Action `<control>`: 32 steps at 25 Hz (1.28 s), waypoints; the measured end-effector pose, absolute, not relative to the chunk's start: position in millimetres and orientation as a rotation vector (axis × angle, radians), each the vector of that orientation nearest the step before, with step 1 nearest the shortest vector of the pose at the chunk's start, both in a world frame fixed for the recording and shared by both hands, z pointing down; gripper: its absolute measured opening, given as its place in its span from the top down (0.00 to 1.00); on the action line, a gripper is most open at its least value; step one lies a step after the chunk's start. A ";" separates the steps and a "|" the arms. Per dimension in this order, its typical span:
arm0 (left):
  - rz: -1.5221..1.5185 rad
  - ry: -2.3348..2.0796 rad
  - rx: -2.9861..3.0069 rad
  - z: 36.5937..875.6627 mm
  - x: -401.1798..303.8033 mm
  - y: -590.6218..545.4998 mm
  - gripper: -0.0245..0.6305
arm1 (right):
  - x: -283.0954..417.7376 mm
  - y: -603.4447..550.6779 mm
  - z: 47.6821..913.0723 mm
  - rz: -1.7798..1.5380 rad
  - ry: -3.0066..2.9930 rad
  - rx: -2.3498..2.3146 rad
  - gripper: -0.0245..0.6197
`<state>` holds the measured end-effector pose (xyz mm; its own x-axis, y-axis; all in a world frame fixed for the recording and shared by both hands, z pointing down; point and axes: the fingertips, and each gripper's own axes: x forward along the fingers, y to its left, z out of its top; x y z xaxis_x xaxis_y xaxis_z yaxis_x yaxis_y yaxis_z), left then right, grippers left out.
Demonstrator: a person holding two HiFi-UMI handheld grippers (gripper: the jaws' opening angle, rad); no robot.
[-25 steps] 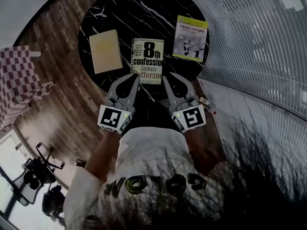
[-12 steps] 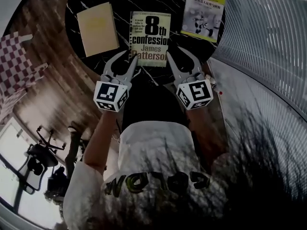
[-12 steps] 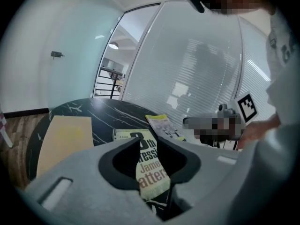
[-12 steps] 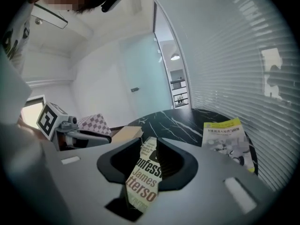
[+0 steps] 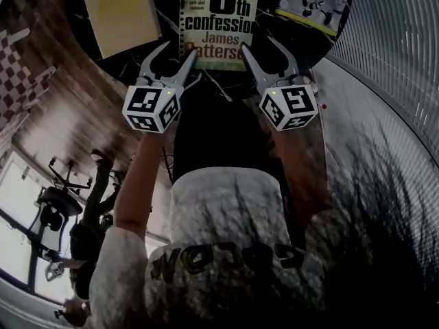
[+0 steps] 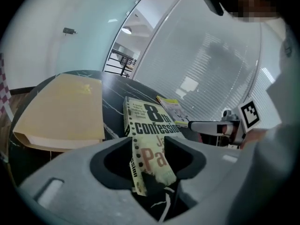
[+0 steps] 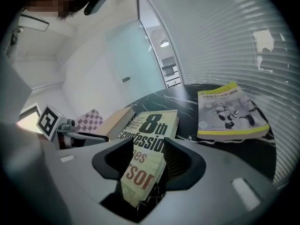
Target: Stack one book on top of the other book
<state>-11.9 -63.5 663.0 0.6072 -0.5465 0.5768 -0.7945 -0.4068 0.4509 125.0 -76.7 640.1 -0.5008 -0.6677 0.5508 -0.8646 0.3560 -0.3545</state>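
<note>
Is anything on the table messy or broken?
Nothing is broken or spilled. The tan book, middle book and yellow book lie flat and apart on the table. The two outer ones just sit slightly crooked.

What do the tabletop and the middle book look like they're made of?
Tabletop: probably black marble or a marble-look laminate, smooth, going by the white veins across a dark surface. Middle book: paperback, with a matte, yellowed paper cover that looks scuffed and worn at its near edge.
</note>
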 end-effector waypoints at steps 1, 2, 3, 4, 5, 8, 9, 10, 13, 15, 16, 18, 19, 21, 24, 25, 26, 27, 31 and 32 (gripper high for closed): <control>0.447 -1.055 2.112 668.2 -12.2 -63.4 0.64 | 124.9 -76.5 646.8 0.911 -2.306 1.359 0.63; 0.447 -1.057 2.106 673.0 -12.5 -63.5 0.64 | 125.0 -76.2 652.9 0.930 -2.300 1.363 0.63; 0.446 -1.057 2.099 677.8 -12.5 -63.4 0.64 | 125.3 -76.0 658.7 0.947 -2.294 1.369 0.62; 0.443 -1.056 2.090 682.5 -12.1 -63.3 0.64 | 125.7 -75.7 664.2 0.964 -2.288 1.374 0.61; 0.439 -1.052 2.080 686.8 -11.5 -63.1 0.64 | 126.2 -75.3 669.4 0.979 -2.282 1.378 0.61; 0.421 -1.036 2.068 694.5 -9.4 -63.6 0.62 | 125.5 -73.4 683.1 1.014 -2.268 1.376 0.59; 0.417 -1.033 2.073 695.0 -8.7 -64.8 0.62 | 124.5 -72.7 686.8 1.022 -2.267 1.371 0.57; 0.418 -1.030 2.081 695.0 -7.7 -66.3 0.61 | 123.5 -72.3 689.6 1.031 -2.268 1.368 0.57; 0.428 -1.021 2.090 695.6 -4.2 -69.5 0.61 | 121.7 -72.0 691.7 1.033 -2.282 1.365 0.56; 0.429 -1.018 2.089 696.2 -3.3 -70.7 0.60 | 117.8 -72.0 691.1 1.028 -2.295 1.352 0.57; 0.428 -1.019 2.089 696.3 -3.5 -71.3 0.60 | 114.5 -72.1 690.7 1.030 -2.302 1.345 0.59; 0.426 -1.026 2.081 696.1 -4.4 -72.3 0.61 | 109.8 -72.5 689.0 1.026 -2.299 1.351 0.63; 0.427 -1.031 2.077 695.2 -4.4 -72.5 0.61 | 109.2 -72.8 687.4 1.017 -2.292 1.359 0.63; 0.426 -1.045 2.072 690.4 -3.3 -72.7 0.61 | 109.6 -73.7 681.2 0.990 -2.283 1.373 0.63; 0.410 -1.069 2.075 670.1 -1.8 -73.9 0.61 | 110.6 -75.6 660.7 0.954 -2.284 1.383 0.63; 0.404 -1.076 2.079 661.7 -1.8 -74.8 0.61 | 110.6 -76.5 652.4 0.948 -2.287 1.385 0.63; 0.400 -1.083 2.084 654.6 -2.0 -75.8 0.61 | 110.5 -77.5 645.8 0.944 -2.292 1.387 0.63; 0.396 -1.090 2.090 649.9 -2.2 -76.7 0.61 | 110.5 -78.3 641.6 0.942 -2.299 1.388 0.63; 0.392 -1.114 2.110 638.3 1.3 -79.0 0.61 | 114.4 -80.7 631.9 0.925 -2.331 1.386 0.63; 0.390 -1.119 2.113 632.3 2.5 -79.1 0.61 | 115.6 -81.0 625.9 0.919 -2.338 1.385 0.63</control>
